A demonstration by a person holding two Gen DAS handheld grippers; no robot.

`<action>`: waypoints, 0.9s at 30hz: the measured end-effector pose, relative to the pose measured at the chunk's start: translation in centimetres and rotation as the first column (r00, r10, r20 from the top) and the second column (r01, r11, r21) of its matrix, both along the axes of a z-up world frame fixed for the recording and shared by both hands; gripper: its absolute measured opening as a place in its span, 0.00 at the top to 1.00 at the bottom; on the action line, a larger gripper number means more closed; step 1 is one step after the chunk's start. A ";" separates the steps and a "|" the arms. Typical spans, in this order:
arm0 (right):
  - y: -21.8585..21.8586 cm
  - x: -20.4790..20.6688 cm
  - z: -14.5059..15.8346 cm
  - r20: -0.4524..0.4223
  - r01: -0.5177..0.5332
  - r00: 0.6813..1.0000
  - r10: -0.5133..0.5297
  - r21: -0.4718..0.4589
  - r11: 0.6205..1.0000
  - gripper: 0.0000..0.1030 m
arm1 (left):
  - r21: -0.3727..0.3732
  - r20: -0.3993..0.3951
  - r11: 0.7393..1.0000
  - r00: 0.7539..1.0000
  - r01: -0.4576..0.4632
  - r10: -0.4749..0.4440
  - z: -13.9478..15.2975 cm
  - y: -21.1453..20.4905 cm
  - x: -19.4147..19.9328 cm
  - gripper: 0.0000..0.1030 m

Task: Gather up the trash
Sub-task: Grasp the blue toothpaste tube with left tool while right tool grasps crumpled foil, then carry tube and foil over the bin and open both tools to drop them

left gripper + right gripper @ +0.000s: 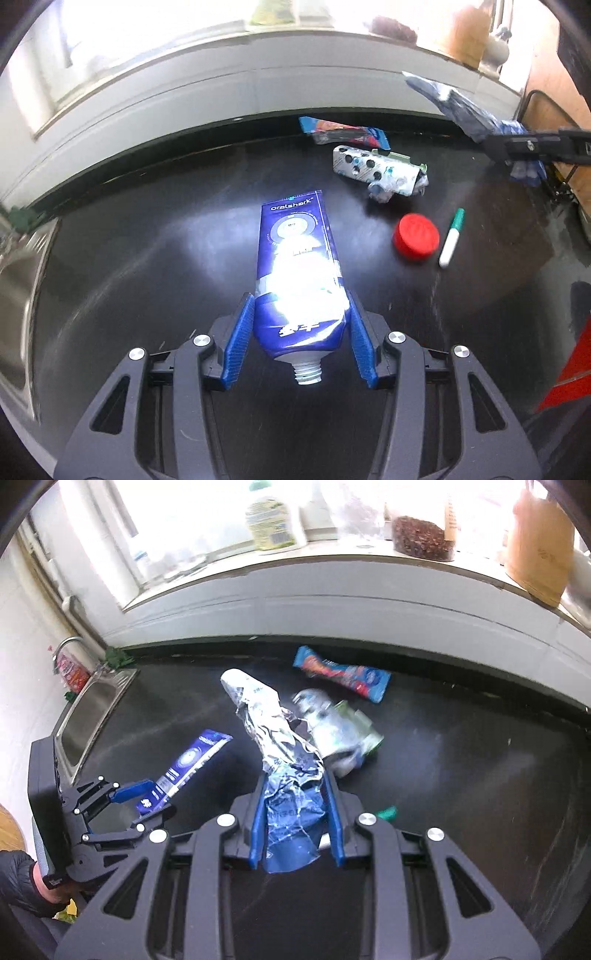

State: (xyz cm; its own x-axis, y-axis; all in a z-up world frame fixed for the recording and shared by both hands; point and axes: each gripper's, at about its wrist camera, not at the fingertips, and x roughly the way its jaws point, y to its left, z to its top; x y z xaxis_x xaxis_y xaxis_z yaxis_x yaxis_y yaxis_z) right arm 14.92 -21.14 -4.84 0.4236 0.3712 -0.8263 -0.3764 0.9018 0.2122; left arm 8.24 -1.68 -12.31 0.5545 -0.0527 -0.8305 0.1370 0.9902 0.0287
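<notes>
Black tool [299,325], blue ribbed pads [240,338]

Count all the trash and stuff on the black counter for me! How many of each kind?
Toothpaste tube, in the left gripper: 1
Crumpled foil wrapper, in the right gripper: 1
Snack wrapper: 1
Crushed carton: 1
Red cap: 1
Green-capped marker: 1
Total: 6

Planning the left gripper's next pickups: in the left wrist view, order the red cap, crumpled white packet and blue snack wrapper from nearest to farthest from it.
From the left gripper:
1. Red cap, ahead right.
2. Crumpled white packet, beyond it.
3. Blue snack wrapper, by the back edge.
</notes>
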 end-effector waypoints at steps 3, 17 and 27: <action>1.8 -2.1 0.3 0.003 -0.027 1.000 0.027 -0.007 1.000 0.72 | 0.001 0.016 1.000 0.999 -0.032 0.031 1.0 1.7 -2.8 0.53; 13.1 -8.8 2.1 0.044 -0.209 0.977 0.208 0.017 0.978 0.72 | 0.027 0.121 0.981 0.975 -0.192 0.187 5.8 9.4 -13.5 0.53; 31.1 -17.7 0.4 0.008 -0.554 0.832 0.555 0.059 0.830 0.72 | 0.067 0.140 0.864 0.862 -0.499 0.487 7.4 19.7 -27.1 0.53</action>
